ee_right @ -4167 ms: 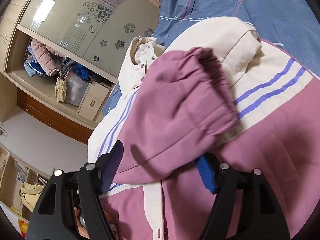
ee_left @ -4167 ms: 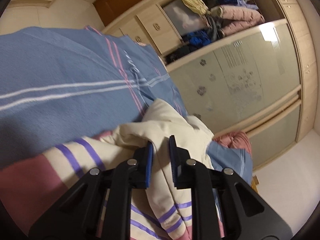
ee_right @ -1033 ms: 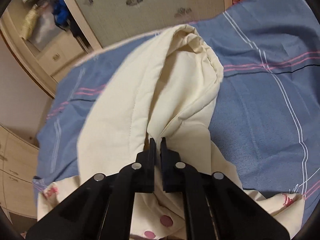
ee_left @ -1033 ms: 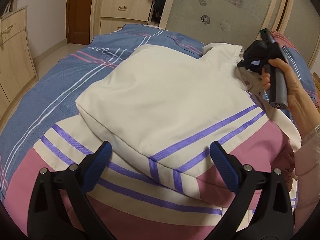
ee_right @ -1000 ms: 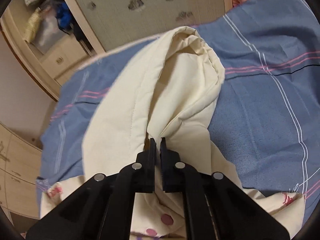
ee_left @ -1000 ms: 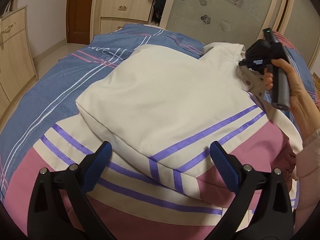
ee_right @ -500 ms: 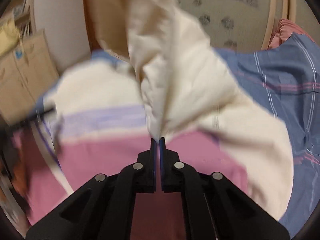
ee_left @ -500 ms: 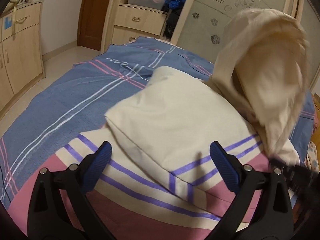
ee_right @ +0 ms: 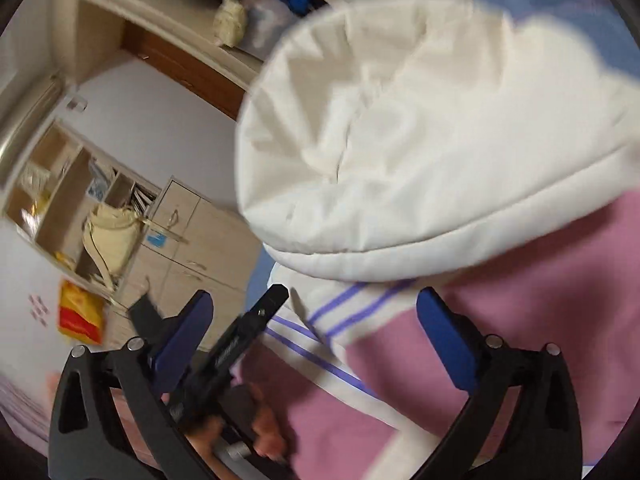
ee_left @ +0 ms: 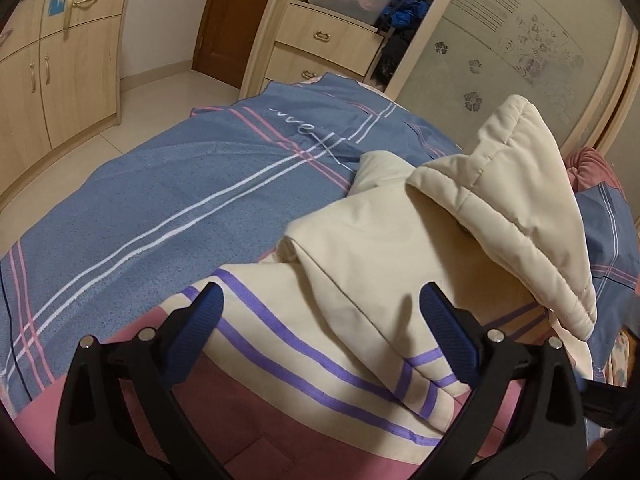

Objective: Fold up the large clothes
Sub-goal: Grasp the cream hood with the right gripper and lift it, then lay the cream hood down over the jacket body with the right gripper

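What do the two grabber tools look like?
Both look alike. The left gripper has glossy black plastic arms with triangle cut-outs, small silver screws, and ribbed dark-blue pads on its fingers. The right gripper has the same black frame, silver screws and blue pads. No cables or sleeves show.

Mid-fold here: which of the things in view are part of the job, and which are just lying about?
In the job:
- jacket, cream and pink with purple stripes
- its cream hood, flipped over the body
- left gripper, open
- right gripper, jaws opening, nothing between them

Lying about:
- blue bedspread
- wardrobe
- cabinet
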